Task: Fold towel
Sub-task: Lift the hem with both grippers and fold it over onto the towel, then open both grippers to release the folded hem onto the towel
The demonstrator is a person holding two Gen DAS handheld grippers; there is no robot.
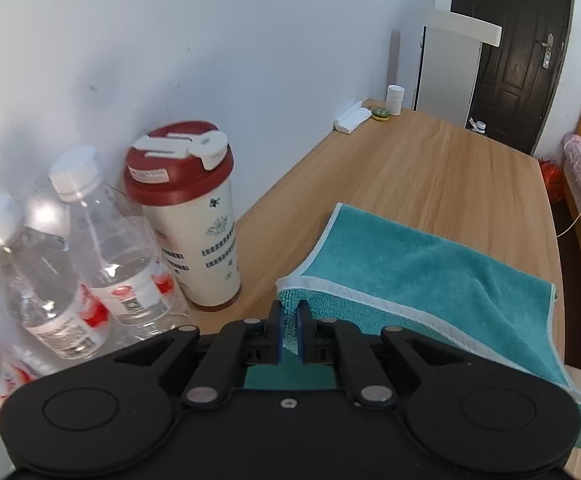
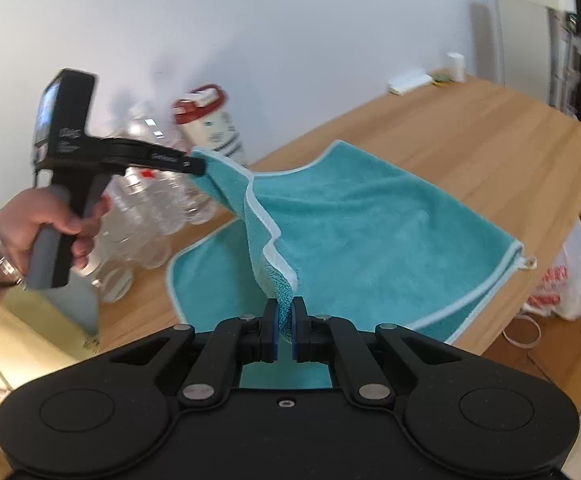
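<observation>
The teal towel [image 2: 370, 232] lies partly on the wooden desk [image 2: 470, 128], with its near edge lifted into the air. The right claw [image 2: 285, 322] is closed on one corner of this edge, and the left claw [image 1: 289, 326] is closed on the other corner. Only the right wrist view shows the person's left hand [image 2: 38, 232], which grips the gray handle from below and holds the tool level, pointing toward the towel. Only the left wrist view shows clearly the red-lidded tumbler [image 1: 194, 212] and the water bottles [image 1: 102, 248] standing against the wall.
</observation>
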